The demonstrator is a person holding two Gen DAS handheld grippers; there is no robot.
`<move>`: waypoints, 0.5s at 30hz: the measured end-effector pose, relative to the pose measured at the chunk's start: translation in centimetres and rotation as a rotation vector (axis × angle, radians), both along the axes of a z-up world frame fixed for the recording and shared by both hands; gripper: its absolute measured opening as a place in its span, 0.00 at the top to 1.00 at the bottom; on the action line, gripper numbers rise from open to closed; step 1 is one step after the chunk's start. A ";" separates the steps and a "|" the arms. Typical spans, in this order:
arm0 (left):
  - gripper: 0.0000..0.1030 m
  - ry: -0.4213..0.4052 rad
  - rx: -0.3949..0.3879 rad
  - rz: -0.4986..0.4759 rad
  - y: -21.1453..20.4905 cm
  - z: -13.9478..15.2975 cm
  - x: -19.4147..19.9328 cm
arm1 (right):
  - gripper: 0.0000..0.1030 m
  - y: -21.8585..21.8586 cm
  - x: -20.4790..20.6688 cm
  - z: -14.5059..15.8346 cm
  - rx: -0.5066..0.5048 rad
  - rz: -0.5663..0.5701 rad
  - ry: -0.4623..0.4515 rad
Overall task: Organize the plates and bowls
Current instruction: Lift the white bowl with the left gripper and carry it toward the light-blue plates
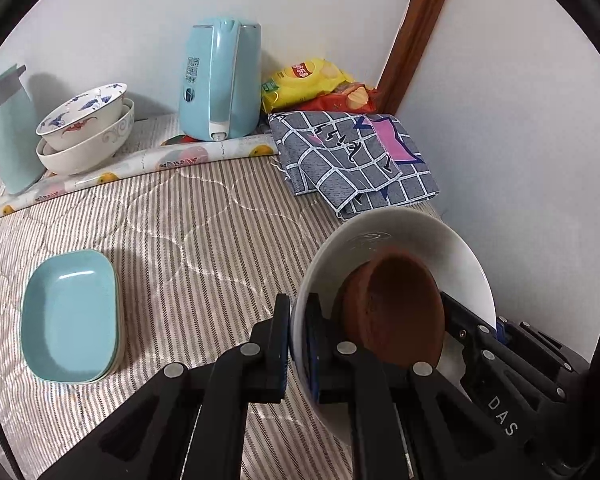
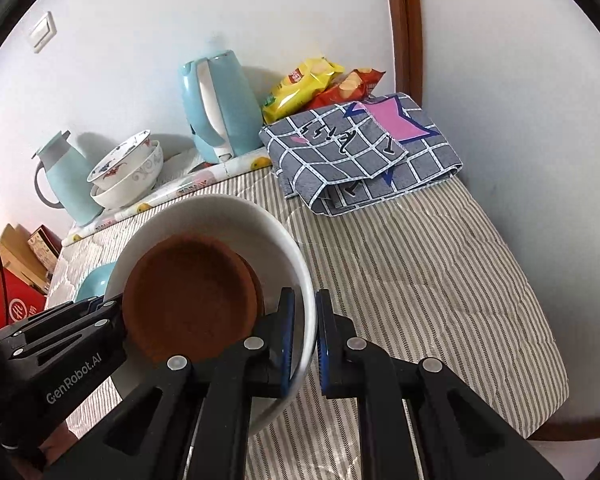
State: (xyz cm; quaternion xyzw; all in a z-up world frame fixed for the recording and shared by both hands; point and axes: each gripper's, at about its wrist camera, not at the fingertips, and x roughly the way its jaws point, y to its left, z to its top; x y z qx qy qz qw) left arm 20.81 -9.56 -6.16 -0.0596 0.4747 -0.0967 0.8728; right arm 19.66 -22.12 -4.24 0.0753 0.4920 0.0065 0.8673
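Observation:
A white bowl (image 1: 420, 236) with brown saucers (image 1: 400, 304) stacked inside it is held between both grippers above the striped table. My left gripper (image 1: 300, 344) is shut on the bowl's left rim. My right gripper (image 2: 306, 340) is shut on the bowl's (image 2: 219, 212) right rim; the brown saucers (image 2: 187, 296) fill its inside. Teal rectangular dishes (image 1: 69, 316) are stacked at the left. Two patterned bowls (image 1: 83, 128) are nested at the back left, also in the right wrist view (image 2: 127, 176).
A blue kettle (image 1: 219, 80) and a teal jug (image 1: 7, 128) stand at the back wall. Snack bags (image 1: 312, 84) and a folded checked cloth (image 1: 356, 156) lie at the back right. Walls close the right side. Boxes (image 2: 19, 272) sit beyond the table's left edge.

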 end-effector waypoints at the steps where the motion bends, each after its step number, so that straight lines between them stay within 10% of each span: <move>1: 0.92 -0.002 0.000 0.001 0.1 0.1 -0.1 | 0.90 0.1 -0.1 0.1 0.000 0.001 -0.003; 15: 0.92 -0.013 -0.003 0.007 2.0 0.8 -0.8 | 0.91 1.9 -0.5 0.9 -0.003 0.007 -0.021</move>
